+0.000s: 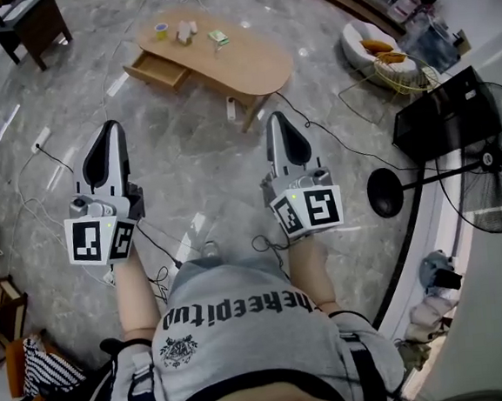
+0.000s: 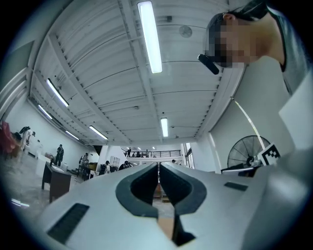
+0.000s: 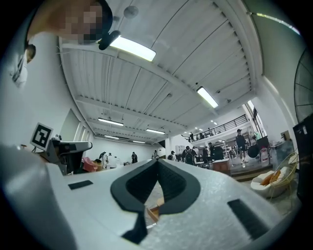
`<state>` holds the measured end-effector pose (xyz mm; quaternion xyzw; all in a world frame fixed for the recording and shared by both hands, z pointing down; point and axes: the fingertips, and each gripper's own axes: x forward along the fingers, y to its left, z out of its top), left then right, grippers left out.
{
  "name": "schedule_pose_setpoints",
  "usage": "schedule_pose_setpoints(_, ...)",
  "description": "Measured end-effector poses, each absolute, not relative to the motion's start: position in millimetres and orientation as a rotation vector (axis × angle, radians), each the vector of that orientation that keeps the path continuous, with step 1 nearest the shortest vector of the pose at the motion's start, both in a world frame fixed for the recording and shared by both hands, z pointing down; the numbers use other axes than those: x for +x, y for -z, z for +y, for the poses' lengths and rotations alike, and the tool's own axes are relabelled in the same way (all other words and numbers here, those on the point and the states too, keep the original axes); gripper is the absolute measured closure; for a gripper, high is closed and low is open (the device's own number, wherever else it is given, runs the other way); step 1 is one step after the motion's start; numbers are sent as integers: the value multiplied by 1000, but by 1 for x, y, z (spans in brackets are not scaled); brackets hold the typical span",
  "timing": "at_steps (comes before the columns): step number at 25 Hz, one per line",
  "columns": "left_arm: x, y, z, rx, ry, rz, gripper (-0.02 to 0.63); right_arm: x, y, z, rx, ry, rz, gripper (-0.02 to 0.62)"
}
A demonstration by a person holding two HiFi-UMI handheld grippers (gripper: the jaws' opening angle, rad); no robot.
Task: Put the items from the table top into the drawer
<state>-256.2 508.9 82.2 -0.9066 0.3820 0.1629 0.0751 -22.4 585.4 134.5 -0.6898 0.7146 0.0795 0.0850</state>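
Note:
A long wooden table [image 1: 252, 64] stands far ahead on the grey floor, its drawer [image 1: 156, 70] pulled open at the left end. On its top are a small yellow and blue roll [image 1: 161, 30], a pale item [image 1: 187, 33] and a green and white box [image 1: 218, 38]. My left gripper [image 1: 112, 129] and right gripper [image 1: 274, 119] are held out side by side, well short of the table. In the left gripper view the left gripper [image 2: 158, 168] is shut with nothing in it. The right gripper [image 3: 157, 163] in its own view is shut and empty too.
A standing fan [image 1: 492, 165] and a black box [image 1: 444, 113] are at the right. A white chair [image 1: 376, 49] with orange cushions sits beyond them. A dark desk [image 1: 34, 22] stands at the far left. Cables [image 1: 45, 143] trail over the floor. A striped bag [image 1: 43, 371] lies near my feet.

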Motion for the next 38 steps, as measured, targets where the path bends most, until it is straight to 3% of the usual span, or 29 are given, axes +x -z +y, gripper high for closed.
schedule_pose_setpoints(14, -181, -113, 380, -2765, -465, 1136, 594, 55, -165, 460, -2103, -176, 2134, 592)
schedule_pose_setpoints(30, -24, -81, 217, -2699, -442, 1058, 594, 201, -146, 271, -2017, -154, 2153, 592)
schedule_pose_setpoints(38, -2, -91, 150, -2727, -435, 1047, 594, 219, -164, 205, -2013, -83, 2173, 592)
